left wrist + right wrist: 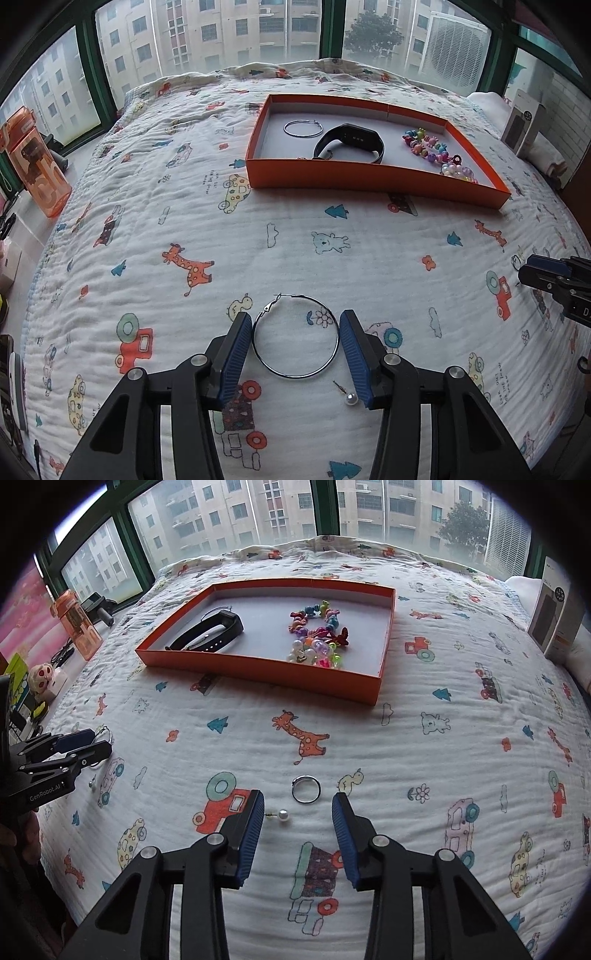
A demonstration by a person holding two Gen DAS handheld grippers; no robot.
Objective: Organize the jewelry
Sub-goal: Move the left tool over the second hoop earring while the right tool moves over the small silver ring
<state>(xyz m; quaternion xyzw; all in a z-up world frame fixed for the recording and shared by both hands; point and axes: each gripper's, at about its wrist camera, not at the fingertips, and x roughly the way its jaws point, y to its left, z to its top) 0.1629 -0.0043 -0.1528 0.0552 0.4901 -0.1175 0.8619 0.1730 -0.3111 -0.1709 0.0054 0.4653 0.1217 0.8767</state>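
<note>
A large silver hoop earring (295, 336) lies on the quilt between the open jaws of my left gripper (295, 325), beside a pearl stud (350, 398) by the right finger. My right gripper (298, 806) is open over a silver ring (306, 789) and a second pearl stud (283, 816). The orange tray (369, 181) holds another hoop (303, 129), a black smart band (351, 142) and colourful bead bracelets (432, 147). The tray also shows in the right wrist view (258, 672).
An orange water bottle (37, 166) stands off the quilt's left edge. A white box (557, 616) leans at the far right by a pillow. Small items clutter the left side table (33, 686). Windows run along the back.
</note>
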